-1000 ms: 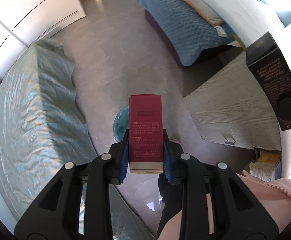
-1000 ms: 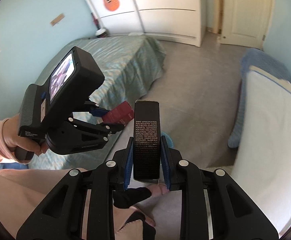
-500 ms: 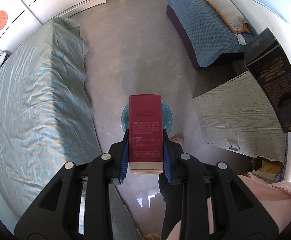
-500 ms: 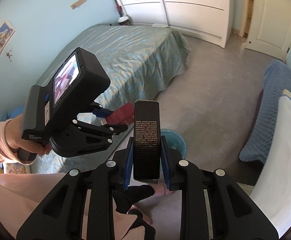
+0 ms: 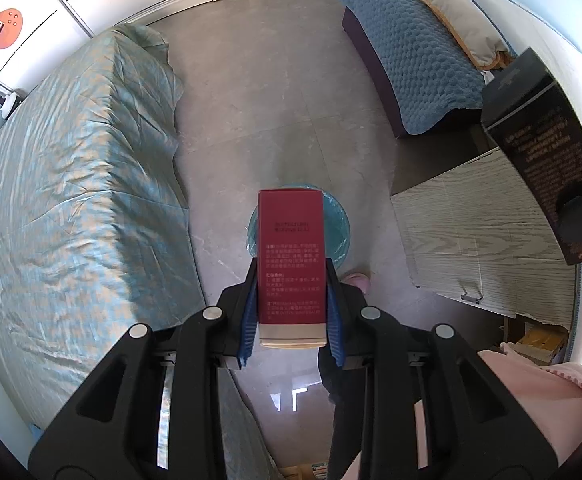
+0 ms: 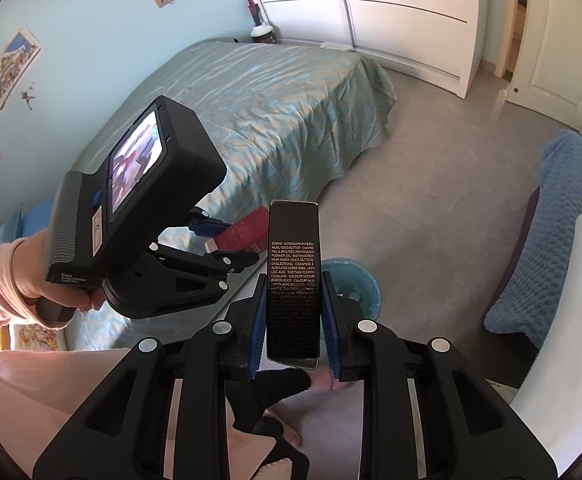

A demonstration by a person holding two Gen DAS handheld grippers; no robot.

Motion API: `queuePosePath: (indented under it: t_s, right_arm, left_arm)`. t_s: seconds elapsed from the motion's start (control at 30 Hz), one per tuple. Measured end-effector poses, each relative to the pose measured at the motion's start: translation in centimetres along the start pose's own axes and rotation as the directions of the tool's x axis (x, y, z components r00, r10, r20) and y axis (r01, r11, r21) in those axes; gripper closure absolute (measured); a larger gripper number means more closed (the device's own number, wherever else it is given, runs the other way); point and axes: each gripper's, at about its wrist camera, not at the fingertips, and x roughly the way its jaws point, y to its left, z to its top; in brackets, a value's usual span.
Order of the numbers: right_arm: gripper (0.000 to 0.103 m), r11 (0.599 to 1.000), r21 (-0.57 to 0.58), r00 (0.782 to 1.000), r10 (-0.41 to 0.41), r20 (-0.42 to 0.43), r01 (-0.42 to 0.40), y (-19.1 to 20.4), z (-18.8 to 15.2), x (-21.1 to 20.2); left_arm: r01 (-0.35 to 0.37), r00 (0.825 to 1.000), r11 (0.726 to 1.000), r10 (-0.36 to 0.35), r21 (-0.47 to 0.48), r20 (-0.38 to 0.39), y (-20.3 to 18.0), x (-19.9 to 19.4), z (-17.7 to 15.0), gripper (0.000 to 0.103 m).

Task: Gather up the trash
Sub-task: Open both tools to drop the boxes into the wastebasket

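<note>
My left gripper (image 5: 292, 276) is shut on a red carton (image 5: 291, 256), pointing straight down over a round teal bin (image 5: 337, 220) lined with plastic on the floor. The black carton (image 5: 543, 152) shows at the right edge of that view. In the right wrist view my right gripper (image 6: 294, 292) is shut on this tall black carton (image 6: 294, 280) with gold print. Behind and right of it stands the teal bin (image 6: 355, 284). To its left a hand (image 6: 43, 284) holds the left gripper (image 6: 227, 242) with the red carton (image 6: 243, 234) above the bin's left side.
A bed with a teal cover (image 5: 71, 200) fills the left. A second bed with a blue blanket (image 5: 411, 52) and a wood-grain cabinet top (image 5: 483, 232) lie to the right. White wardrobe doors (image 6: 407, 12) and a room door (image 6: 551, 36) stand beyond grey floor (image 5: 271, 92). The person's socked feet (image 6: 275, 396) are below.
Both grippers have shifted over the floor, so the teal bin now sits fully under the red carton. The views rolled, showing more of the wardrobe. Both grips are unchanged.
</note>
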Motion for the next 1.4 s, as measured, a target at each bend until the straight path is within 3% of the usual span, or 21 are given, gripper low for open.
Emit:
queuePosePath:
  t_s: [0.13, 0.2, 0.23, 0.27, 0.47, 1.4]
  right_arm:
    - [0.075, 1.0, -0.004, 1.0, 0.007, 0.0, -0.007, 0.1, 0.3, 0.1]
    - [0.059, 1.0, -0.007, 1.0, -0.008, 0.006, 0.008, 0.0, 0.4, 0.0]
    - [0.037, 1.0, -0.005, 1.0, -0.021, 0.02, 0.021, 0.0, 0.5, -0.2]
    - [0.033, 1.0, -0.003, 0.999, -0.025, 0.031, 0.025, -0.1, 0.6, -0.4]
    - [0.034, 0.999, 0.036, 0.999, -0.037, 0.037, 0.035, -1.4, 0.7, -1.3]
    - [0.03, 0.998, 0.044, 0.998, -0.045, 0.045, 0.043, -0.6, -0.3, -1.8]
  left_arm:
    - [0.004, 1.0, 1.0, -0.004, 0.005, 0.003, 0.2, 0.1, 0.2, 0.076]
    - [0.002, 1.0, 1.0, -0.002, -0.002, -0.004, 0.3, 0.2, 0.3, 0.042]
    - [-0.017, 1.0, 1.0, 0.017, -0.015, 0.003, 0.5, 0.2, 0.3, 0.02]
    - [-0.03, 0.999, 0.999, 0.03, -0.02, 0.015, 0.7, 0.1, 0.3, 0.014]
    - [-0.038, 0.999, 0.999, 0.038, -0.027, -0.018, 1.7, 1.0, 0.0, 0.014]
    - [-0.013, 1.0, 1.0, 0.013, -0.028, 0.02, 0.4, -0.1, 0.0, 0.014]
